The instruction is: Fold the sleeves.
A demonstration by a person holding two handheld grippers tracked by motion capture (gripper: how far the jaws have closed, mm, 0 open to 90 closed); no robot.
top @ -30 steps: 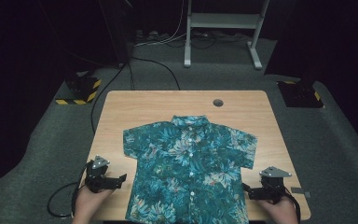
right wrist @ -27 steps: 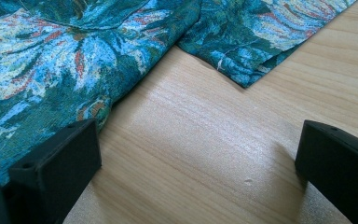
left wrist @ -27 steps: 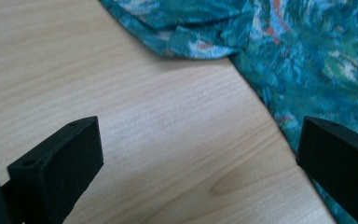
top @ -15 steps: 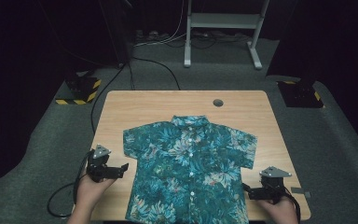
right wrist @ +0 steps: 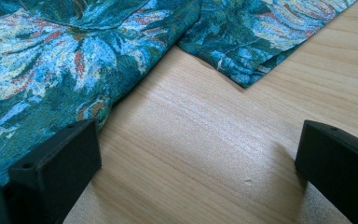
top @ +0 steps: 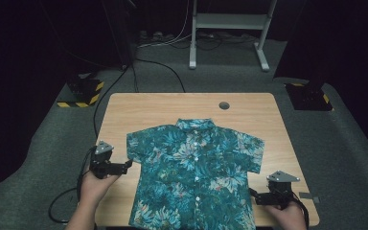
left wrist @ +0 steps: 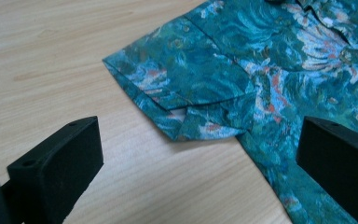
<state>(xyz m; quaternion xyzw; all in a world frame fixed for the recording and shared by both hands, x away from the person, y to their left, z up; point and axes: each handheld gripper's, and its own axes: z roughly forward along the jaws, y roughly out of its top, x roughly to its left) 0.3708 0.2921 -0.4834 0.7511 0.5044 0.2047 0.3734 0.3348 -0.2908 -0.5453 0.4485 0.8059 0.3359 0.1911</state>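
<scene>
Closing in on the shirt (top: 194,177), which lies flat, front up and buttoned, centre to lower centre of the high view on the table (top: 139,108). Left gripper (top: 127,165) sits lower left of that frame, jaws spread wide, nothing between them, aimed at the left sleeve (left wrist: 186,88); the sleeve fills the upper middle of the left gripper view, hem corner just ahead of the jaws. Right gripper (top: 254,195) is lower right of the frame, jaws also spread and empty, w/ the right sleeve (right wrist: 261,46) at the top of its own view and bare wood between.

Looks like a fold setup. To do it well: go low, slide one jaw under the hem edge, pinch one layer pair only, approx. at the sleeve's outer corner. Match both sides so the fold runs straight.
</scene>
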